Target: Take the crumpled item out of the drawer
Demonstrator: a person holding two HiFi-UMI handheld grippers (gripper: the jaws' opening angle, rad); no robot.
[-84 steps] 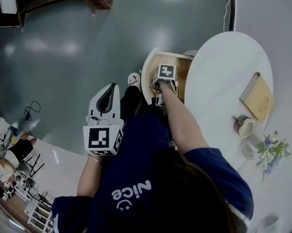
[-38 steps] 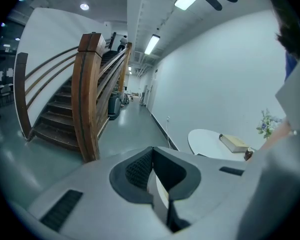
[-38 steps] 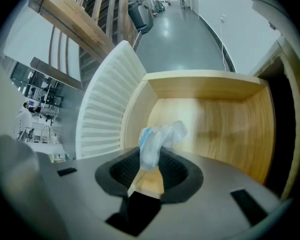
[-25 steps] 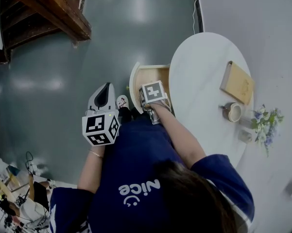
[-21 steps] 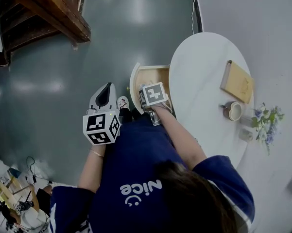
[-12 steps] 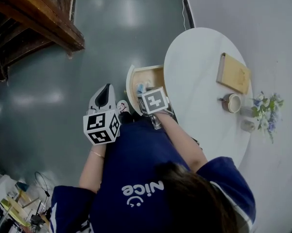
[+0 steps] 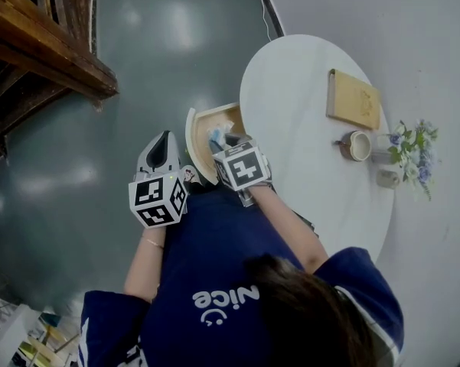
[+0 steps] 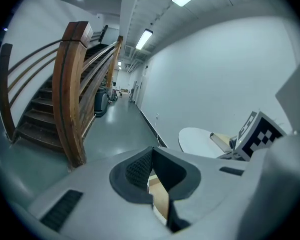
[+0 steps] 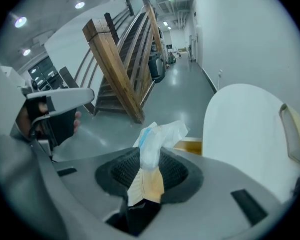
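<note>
Crumpled item (image 9: 157, 139) tight between the right tongs (image 9: 145, 175); over the open drawer (image 7: 192, 132)

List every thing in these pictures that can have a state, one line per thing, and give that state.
drawer: pulled open
crumpled item: clamped in the right tool, held over the drawer
right tool: shut on the crumpled item
left tool: shut, nothing in it
mug: upright on the table
</note>
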